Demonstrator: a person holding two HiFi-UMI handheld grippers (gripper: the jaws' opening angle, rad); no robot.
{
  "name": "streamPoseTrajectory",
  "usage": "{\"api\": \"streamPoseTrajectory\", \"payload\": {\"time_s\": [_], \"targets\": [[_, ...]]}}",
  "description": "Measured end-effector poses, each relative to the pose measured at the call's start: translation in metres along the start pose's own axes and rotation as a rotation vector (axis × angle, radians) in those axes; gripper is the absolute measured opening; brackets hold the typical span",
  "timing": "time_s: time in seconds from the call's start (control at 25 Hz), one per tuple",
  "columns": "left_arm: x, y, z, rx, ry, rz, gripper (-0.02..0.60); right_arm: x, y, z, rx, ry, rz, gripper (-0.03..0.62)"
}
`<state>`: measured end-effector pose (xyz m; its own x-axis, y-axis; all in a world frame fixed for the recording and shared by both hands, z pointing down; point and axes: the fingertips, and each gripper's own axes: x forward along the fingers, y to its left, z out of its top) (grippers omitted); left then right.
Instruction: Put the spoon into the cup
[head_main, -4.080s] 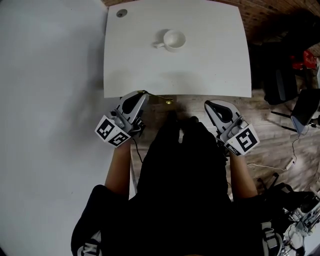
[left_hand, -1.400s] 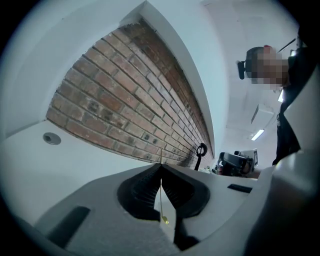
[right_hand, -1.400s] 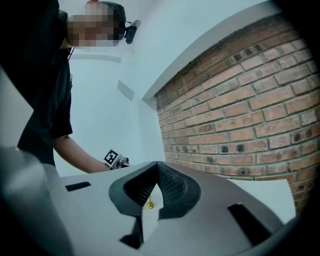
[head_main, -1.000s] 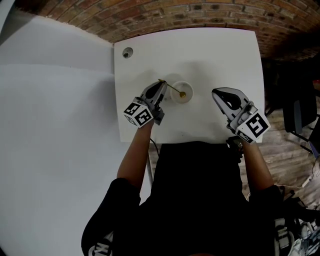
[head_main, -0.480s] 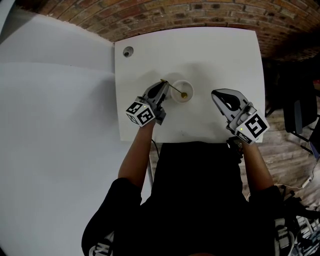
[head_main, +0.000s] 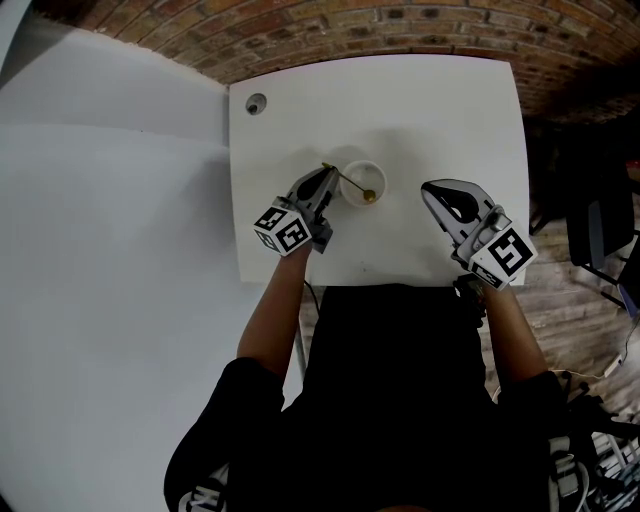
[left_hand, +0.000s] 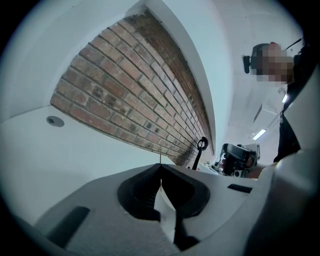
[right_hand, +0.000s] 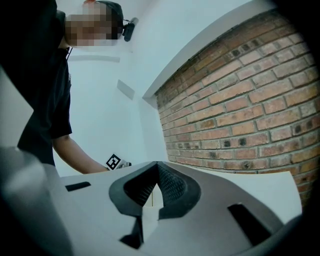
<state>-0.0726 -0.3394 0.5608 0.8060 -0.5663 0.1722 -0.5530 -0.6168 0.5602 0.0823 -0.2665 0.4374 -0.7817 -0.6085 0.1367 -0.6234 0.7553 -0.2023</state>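
Tabletop edge runs close left of your left gripper, whose fingers pinch the spoon handle, its bowl over the cup mouth. Bare tabletop separates the cup from your right gripper, fingers closed, empty.

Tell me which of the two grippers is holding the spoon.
The left gripper: its jaws are shut on the spoon by its thin handle, bowl end over the cup. The right gripper is shut on nothing, off to the cup's right.
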Motion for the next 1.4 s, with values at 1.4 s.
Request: {"api": "streamPoseTrajectory", "payload": {"time_s": [1.4], "targets": [[-0.04, -0.068, 0.075, 0.252, -0.159, -0.061, 0.024, -0.008, 0.016, 0.03, -0.089, -0.061, 0.107, 0.006]]}}
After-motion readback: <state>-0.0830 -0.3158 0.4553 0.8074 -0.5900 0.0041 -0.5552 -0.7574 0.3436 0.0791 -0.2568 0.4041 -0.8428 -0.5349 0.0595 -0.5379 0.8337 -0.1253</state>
